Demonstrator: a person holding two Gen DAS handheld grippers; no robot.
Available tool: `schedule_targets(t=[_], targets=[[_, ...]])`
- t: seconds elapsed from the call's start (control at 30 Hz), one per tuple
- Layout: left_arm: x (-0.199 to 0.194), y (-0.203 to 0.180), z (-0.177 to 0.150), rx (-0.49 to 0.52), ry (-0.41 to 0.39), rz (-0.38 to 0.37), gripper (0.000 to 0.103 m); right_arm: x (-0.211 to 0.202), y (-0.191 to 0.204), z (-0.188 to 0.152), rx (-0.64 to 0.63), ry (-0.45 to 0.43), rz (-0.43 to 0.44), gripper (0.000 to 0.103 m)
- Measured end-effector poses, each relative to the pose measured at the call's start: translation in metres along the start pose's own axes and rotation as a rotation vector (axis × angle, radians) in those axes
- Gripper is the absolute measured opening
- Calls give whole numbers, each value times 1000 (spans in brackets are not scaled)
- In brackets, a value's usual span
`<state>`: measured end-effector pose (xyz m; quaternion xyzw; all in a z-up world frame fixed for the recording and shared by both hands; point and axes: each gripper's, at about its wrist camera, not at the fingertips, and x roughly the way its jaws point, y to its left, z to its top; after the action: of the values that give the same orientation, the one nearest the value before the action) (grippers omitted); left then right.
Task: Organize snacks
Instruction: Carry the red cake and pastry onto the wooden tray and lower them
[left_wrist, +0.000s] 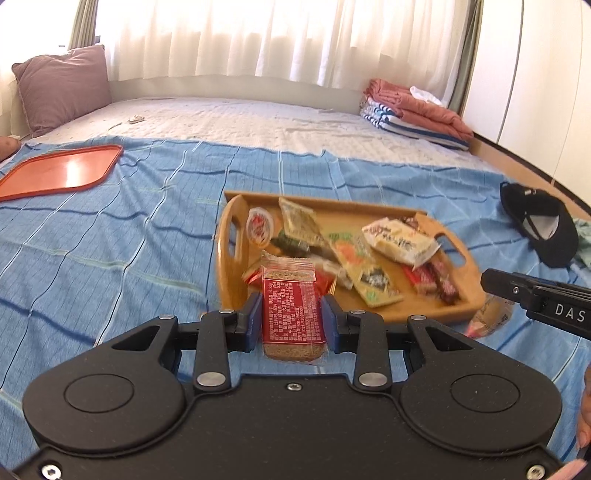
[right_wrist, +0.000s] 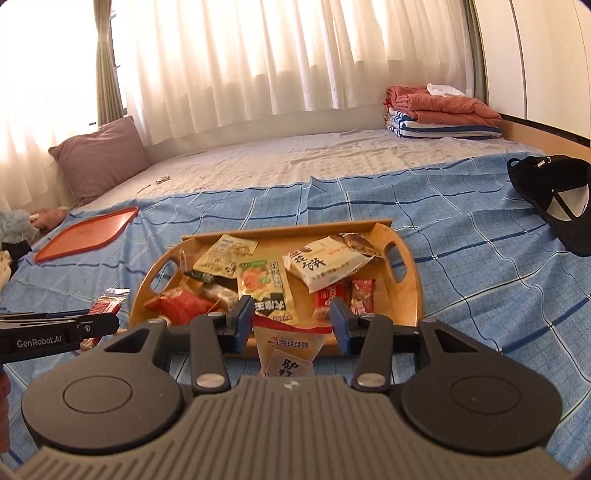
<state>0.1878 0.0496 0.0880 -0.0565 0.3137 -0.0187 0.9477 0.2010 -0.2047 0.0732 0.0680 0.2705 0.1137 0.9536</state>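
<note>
The left gripper (left_wrist: 291, 314) holds a red-wrapped brown biscuit bar (left_wrist: 292, 314) tightly. The right gripper (right_wrist: 291, 325) clamps a clear snack pouch with red top (right_wrist: 288, 345), both above the wooden handled tray (right_wrist: 402, 295) of snacks.

Right gripper's pale snack packet (right_wrist: 286, 354): lower end hidden behind the gripper body (print partly legible). Wooden tray (left_wrist: 465, 295) beyond the left fingers: snacks motion-blurred, labels unreadable. Black cap (right_wrist: 554, 199), far right of fingers, cut by frame edge.
</note>
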Motion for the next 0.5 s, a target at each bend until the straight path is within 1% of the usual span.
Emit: schedule_targets(t=[0.27,0.5], targets=[[19,-7,22,6,4,-30,32,16,-9,28,15,10,-13,49],[47,-18,33,-16,19,-54,32,47,-13,49,57,34,-29,49]])
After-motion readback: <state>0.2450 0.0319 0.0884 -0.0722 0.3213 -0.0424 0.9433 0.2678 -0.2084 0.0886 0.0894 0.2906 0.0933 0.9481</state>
